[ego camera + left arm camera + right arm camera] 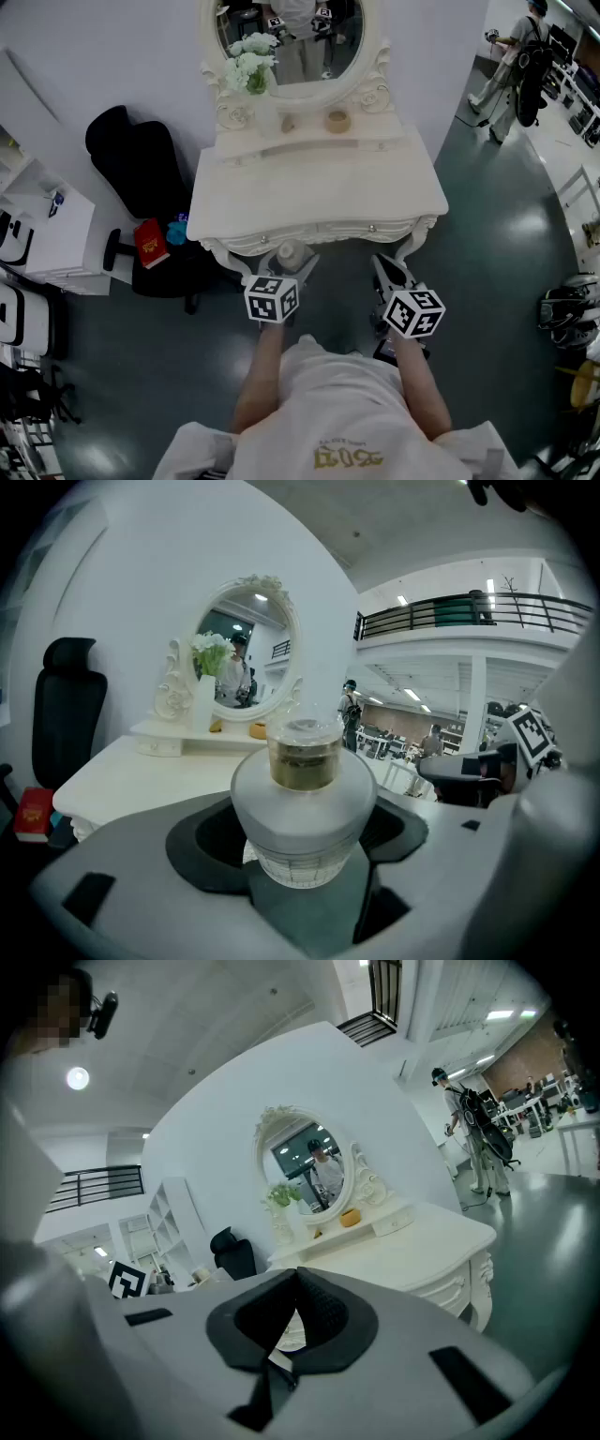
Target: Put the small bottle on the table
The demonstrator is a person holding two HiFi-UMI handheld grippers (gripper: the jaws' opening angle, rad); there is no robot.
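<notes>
Your left gripper [287, 262] clamps the small bottle [302, 803] across its frosted body. The cap points up, so the bottle can stand once you lower it. The bottle is in the air at the front edge of the table [319, 192] — not yet on its top. Your right gripper [289, 1324] is closed on nothing and held beside the left — likely to stay clear of the placing path.

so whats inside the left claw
A small bottle: frosted body, gold neck, clear cap, gripped by the left claw. Its underside is covered by the jaws.
</notes>
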